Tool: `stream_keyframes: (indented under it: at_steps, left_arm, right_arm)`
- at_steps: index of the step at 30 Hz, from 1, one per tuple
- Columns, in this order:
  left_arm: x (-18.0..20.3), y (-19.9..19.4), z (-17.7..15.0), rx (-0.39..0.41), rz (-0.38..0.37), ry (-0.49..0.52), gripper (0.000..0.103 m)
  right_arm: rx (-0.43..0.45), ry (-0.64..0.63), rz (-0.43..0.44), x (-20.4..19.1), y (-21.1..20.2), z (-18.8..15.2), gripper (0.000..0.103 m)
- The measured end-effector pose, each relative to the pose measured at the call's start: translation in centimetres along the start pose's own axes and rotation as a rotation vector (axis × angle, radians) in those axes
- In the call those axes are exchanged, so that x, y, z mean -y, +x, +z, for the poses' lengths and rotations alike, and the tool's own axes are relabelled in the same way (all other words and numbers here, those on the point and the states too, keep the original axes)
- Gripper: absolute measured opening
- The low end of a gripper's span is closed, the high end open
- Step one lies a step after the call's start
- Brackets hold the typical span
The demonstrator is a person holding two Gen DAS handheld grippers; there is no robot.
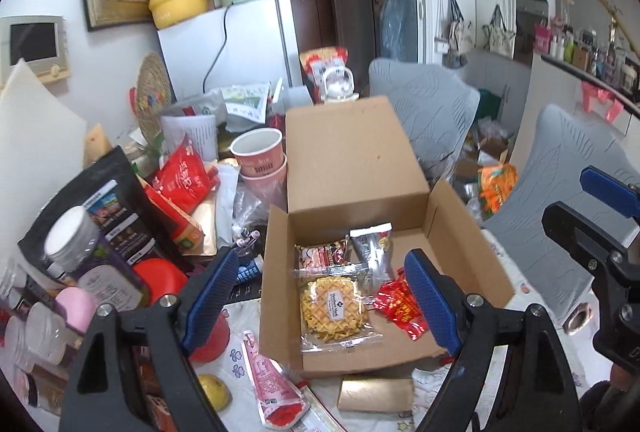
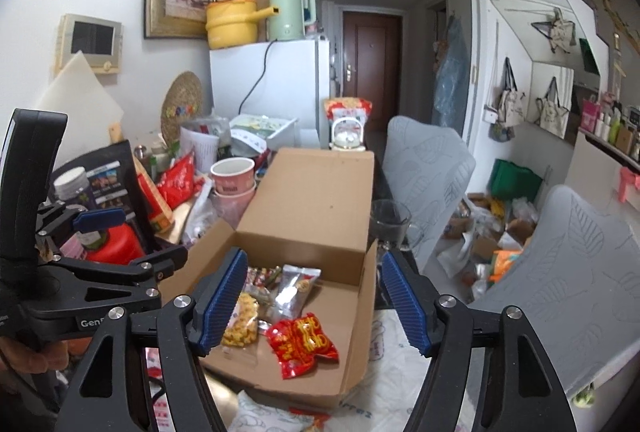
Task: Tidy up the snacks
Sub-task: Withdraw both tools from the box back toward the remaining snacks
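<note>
An open cardboard box (image 1: 468,252) (image 2: 364,316) sits on the table. It holds a yellow waffle pack (image 1: 334,306) (image 2: 242,326), a red snack packet (image 1: 400,302) (image 2: 302,344), a silver packet (image 1: 370,244) (image 2: 296,292) and a brown-red packet (image 1: 324,256). My left gripper (image 1: 320,306) is open and empty above the box's front. My right gripper (image 2: 316,306) is open and empty over the box. It also shows at the right of the left wrist view (image 1: 608,199). The left gripper shows at the left of the right wrist view (image 2: 100,220).
Left of the box stand stacked pink cups (image 1: 260,159) (image 2: 234,177), red bags (image 1: 182,177), a black pouch (image 1: 100,207) and jars (image 1: 72,238). A pink tube (image 1: 268,376), a gold packet (image 1: 374,394) and a yellow fruit (image 1: 214,390) lie in front. Grey chairs (image 1: 428,111) (image 2: 580,272) stand at right.
</note>
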State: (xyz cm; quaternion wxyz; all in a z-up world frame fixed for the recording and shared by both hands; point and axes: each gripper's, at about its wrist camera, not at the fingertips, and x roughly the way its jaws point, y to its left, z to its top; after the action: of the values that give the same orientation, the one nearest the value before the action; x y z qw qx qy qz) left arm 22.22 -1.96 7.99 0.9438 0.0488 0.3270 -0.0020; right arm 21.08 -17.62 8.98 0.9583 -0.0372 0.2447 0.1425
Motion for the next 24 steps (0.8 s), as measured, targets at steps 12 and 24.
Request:
stream_keyframes:
  at_steps: [12,24]
  left_arm:
    - [0.1,-7.2,-1.7,0.110,-0.022,-0.008,0.086]
    - [0.6,-12.1,-5.1,0.164,-0.065,-0.004,0.086]
  right_arm:
    - [0.089,0.011,0.016,-0.6,-6.3,-1.2,0.075]
    - [0.134,0.019,0.026,-1.8,-11.1,-3.3,0.080]
